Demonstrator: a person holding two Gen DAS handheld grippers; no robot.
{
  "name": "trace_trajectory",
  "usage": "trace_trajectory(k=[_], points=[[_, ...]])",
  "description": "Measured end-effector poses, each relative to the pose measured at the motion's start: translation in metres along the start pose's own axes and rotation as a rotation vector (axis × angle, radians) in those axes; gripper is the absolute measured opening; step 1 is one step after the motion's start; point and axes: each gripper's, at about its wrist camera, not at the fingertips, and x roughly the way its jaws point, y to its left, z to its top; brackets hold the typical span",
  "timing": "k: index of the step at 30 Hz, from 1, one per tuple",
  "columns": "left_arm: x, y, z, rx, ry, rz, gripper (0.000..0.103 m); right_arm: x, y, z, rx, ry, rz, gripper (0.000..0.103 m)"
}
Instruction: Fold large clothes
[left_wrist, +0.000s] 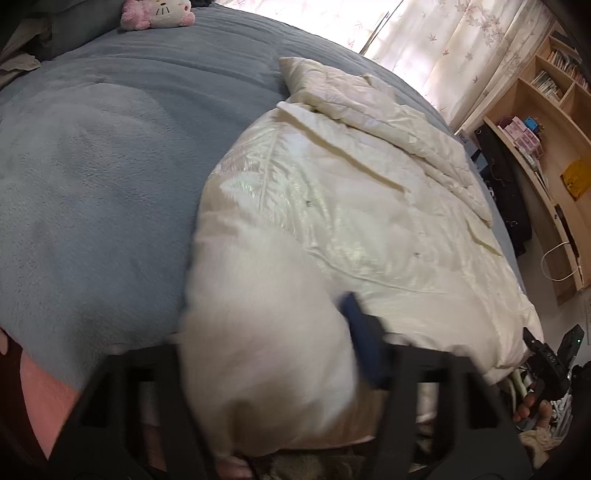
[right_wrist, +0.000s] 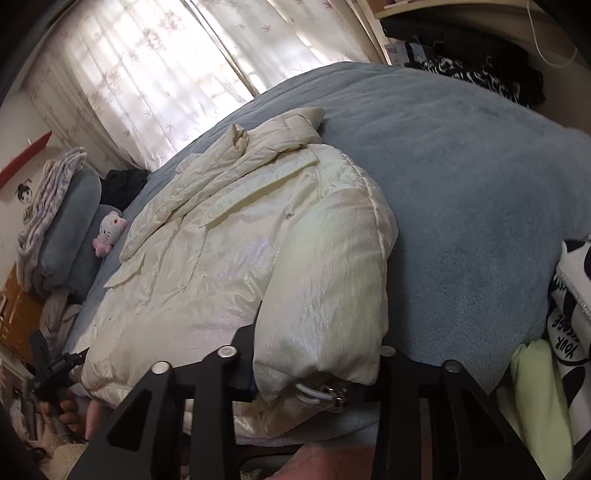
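Observation:
A large cream puffer jacket (left_wrist: 351, 192) lies spread on a blue-grey bed cover (left_wrist: 103, 155), its collar end toward the window. My left gripper (left_wrist: 273, 354) is shut on a bulky sleeve of the jacket; one blue finger pad (left_wrist: 360, 332) shows at the right of the cloth, which is blurred. In the right wrist view the jacket (right_wrist: 229, 251) fills the middle. My right gripper (right_wrist: 314, 376) is shut on the other sleeve, near its cuff with a white cord and metal toggle (right_wrist: 325, 393). The other gripper (right_wrist: 48, 365) shows at the lower left.
A pink and white plush cat (left_wrist: 159, 13) sits by the pillows (right_wrist: 70, 221). Curtains (right_wrist: 147, 74) cover the window behind the bed. A wooden bookshelf (left_wrist: 546, 129) stands on one side. Black-and-white and lime clothes (right_wrist: 554, 369) lie at the bed's edge.

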Motion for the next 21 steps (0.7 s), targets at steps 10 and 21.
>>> trace_trajectory(k=[10,21], points=[[-0.07,-0.029,0.0,-0.016,-0.048,-0.004,0.015,-0.066,0.019,0.031,0.047,-0.111,0.044,0.023],[-0.144,-0.027,0.047,-0.155,-0.122,-0.164,0.015,-0.09,0.049,0.089,0.069,-0.249,0.123,0.023]])
